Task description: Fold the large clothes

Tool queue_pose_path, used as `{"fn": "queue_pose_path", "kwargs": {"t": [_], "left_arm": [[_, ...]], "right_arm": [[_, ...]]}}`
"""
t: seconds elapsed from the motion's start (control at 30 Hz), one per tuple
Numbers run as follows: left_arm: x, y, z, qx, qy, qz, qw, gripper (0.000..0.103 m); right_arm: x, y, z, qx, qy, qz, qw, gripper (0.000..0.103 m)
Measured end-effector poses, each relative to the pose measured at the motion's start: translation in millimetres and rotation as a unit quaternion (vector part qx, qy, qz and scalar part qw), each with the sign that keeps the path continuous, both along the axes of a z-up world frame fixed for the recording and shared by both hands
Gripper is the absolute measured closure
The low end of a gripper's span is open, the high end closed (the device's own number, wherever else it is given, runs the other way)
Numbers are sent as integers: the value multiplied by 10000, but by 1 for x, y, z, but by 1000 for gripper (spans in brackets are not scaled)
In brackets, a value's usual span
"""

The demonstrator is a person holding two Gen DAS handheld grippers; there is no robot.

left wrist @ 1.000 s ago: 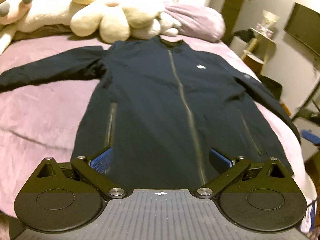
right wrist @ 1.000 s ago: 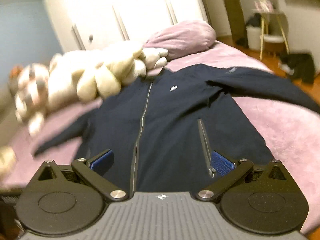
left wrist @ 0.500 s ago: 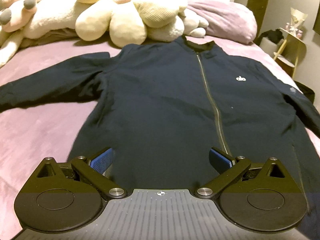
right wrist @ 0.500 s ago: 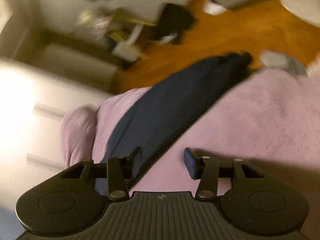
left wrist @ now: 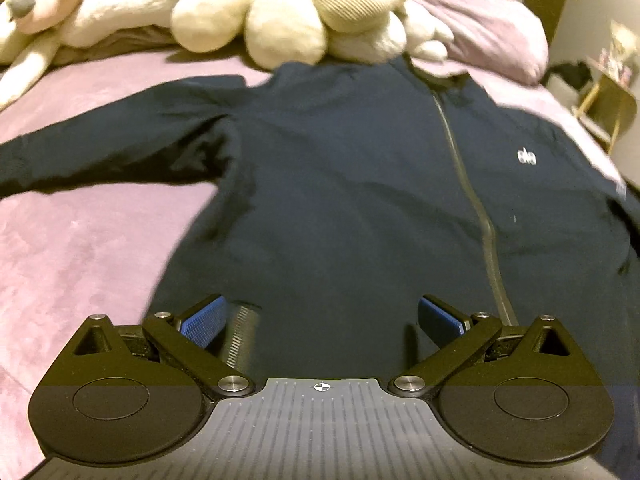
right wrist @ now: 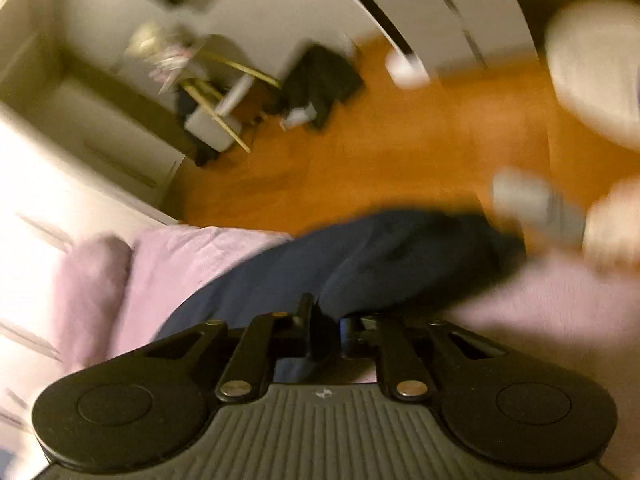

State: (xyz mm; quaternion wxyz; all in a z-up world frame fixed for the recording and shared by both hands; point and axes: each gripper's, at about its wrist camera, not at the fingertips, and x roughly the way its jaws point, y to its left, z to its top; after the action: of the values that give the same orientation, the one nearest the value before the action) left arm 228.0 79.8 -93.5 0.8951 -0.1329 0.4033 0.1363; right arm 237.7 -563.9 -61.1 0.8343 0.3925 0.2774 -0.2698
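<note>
My right gripper (right wrist: pixel 326 334) clenches the jacket sleeve (right wrist: pixel 380 256) at frame centre, my left gripper (left wrist: pixel 320 316) is released; a shallow pinch may slip during the fold.

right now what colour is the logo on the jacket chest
White, on the dark navy jacket; the logo shows best in the left wrist view.

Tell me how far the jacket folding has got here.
Done: the navy jacket lies spread flat, zipped, on the bed. In hand: the right gripper looks shut on one sleeve near the bed's edge; the left gripper hangs open over the hem. Left: every fold.
</note>
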Motion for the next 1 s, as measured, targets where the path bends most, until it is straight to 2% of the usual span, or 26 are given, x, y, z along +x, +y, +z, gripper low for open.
{"fn": "queue_pose_path", "kwargs": {"t": [0.03, 0.07, 0.1, 0.13, 0.2, 0.27, 0.33, 0.4, 0.43, 0.47, 0.53, 0.57, 0.67, 0.73, 0.8, 0.87, 0.9, 0.93, 1.0], "left_arm": [[-2, 6, 3, -53, -84, 56, 9999, 0], [-4, 10, 6, -95, -146, 90, 9998, 0], [-5, 14, 9, -125, -208, 101, 9997, 0], [-5, 17, 12, -139, -264, 103, 9995, 0], [-6, 22, 18, -101, -312, 37, 9995, 0], [-7, 25, 23, -45, -333, -63, 9994, 0], [-8, 27, 27, -50, -391, -217, 9990, 0], [-5, 29, 30, -120, -426, -370, 9983, 0], [-2, 29, 32, -195, -456, -472, 9977, 0], [1, 28, 32, -249, -478, -533, 9971, 0], [13, 25, 35, -460, -582, -666, 9950, 0], [21, 22, 36, -574, -613, -714, 9939, 0], [56, 8, 37, -1106, -799, -1010, 9855, 0], [83, -2, 32, -1417, -832, -1242, 9785, 0], [115, -14, 21, -1706, -729, -1406, 9725, 0], [145, -25, 6, -1935, -462, -1476, 9688, 2], [156, -29, -1, -2020, -366, -1463, 9677, 14], [168, -33, -8, -2095, -221, -1454, 9667, 26], [186, -38, -25, -2245, 108, -1509, 9627, 30]], "right_arm": [[10, 20, 22, -683, 5, 244, 9974, 92], [19, 47, 42, -1339, -68, 603, 9891, 92], [29, 84, 61, -2004, -164, 1147, 9728, 92], [36, 118, 72, -2503, -235, 1653, 9536, 92], [48, 196, 80, -3313, -399, 2813, 8997, 91], [56, 263, 66, -3723, -407, 3847, 8436, 88], [62, 323, 32, -4092, -124, 4654, 7848, 83], [67, 366, -4, -4324, 222, 5245, 7331, 65], [69, 383, -22, -4365, 505, 5543, 7069, 48], [71, 396, -39, -4412, 774, 5697, 6891, 48], [68, 400, -47, -4749, 724, 5611, 6741, 48], [70, 396, -41, -4650, 734, 5622, 6800, 45], [55, 376, -5, -3949, 412, 5581, 7286, 35], [50, 346, 21, -3313, 128, 5299, 7806, 35], [43, 313, 35, -2471, -63, 4950, 8330, 35], [28, 280, 31, -1481, -220, 4572, 8767, 40], [23, 263, 26, -1010, -257, 4357, 8940, 44], [18, 252, 19, -683, -274, 4224, 9034, 49], [10, 231, 5, -81, -265, 3992, 9164, 54]]}}
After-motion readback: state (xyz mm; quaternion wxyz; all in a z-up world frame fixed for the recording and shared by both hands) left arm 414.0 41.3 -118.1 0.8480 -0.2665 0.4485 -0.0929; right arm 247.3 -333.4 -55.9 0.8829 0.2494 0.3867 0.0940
